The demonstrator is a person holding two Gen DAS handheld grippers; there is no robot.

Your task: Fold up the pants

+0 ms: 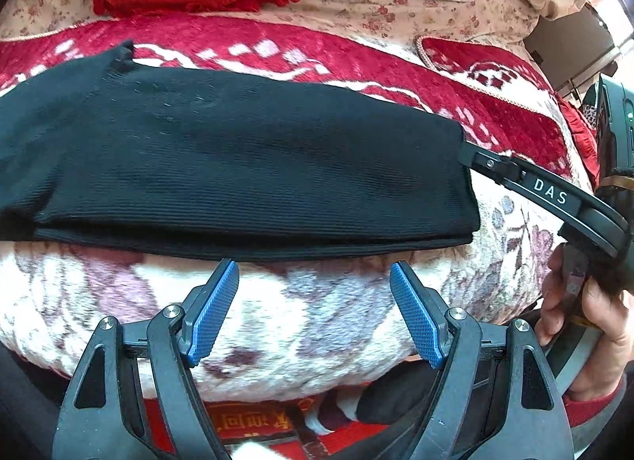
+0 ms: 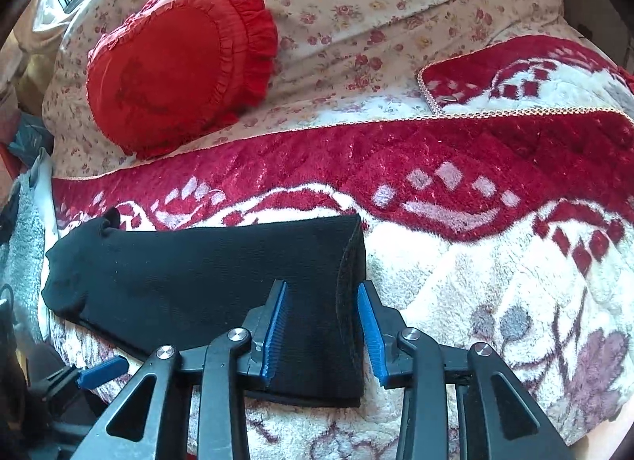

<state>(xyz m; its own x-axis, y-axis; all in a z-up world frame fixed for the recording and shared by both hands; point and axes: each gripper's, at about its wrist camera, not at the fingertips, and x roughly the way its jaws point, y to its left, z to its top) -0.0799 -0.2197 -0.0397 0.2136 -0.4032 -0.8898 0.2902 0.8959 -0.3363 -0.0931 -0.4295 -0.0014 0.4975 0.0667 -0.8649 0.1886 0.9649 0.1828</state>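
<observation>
Black ribbed pants (image 1: pixel 245 159) lie folded in layers on a fluffy red and white blanket (image 1: pixel 317 313). My left gripper (image 1: pixel 315 281) is open and empty, just in front of the pants' near edge. My right gripper (image 2: pixel 321 305) is open, its blue pads either side of the pants' right end (image 2: pixel 309 341), jaws apart from the cloth. In the left wrist view the right gripper's black finger (image 1: pixel 527 182) touches the pants' right end. In the right wrist view the pants (image 2: pixel 198 281) stretch to the left, and a blue pad of the left gripper (image 2: pixel 102 371) shows at the lower left.
A red frilled round cushion (image 2: pixel 178 67) lies on a floral sheet (image 2: pixel 356 4) behind the blanket. A second red-bordered blanket piece (image 2: pixel 527 75) is at the back right. A hand (image 1: pixel 586 321) holds the right gripper's handle. The bed edge runs below the left gripper.
</observation>
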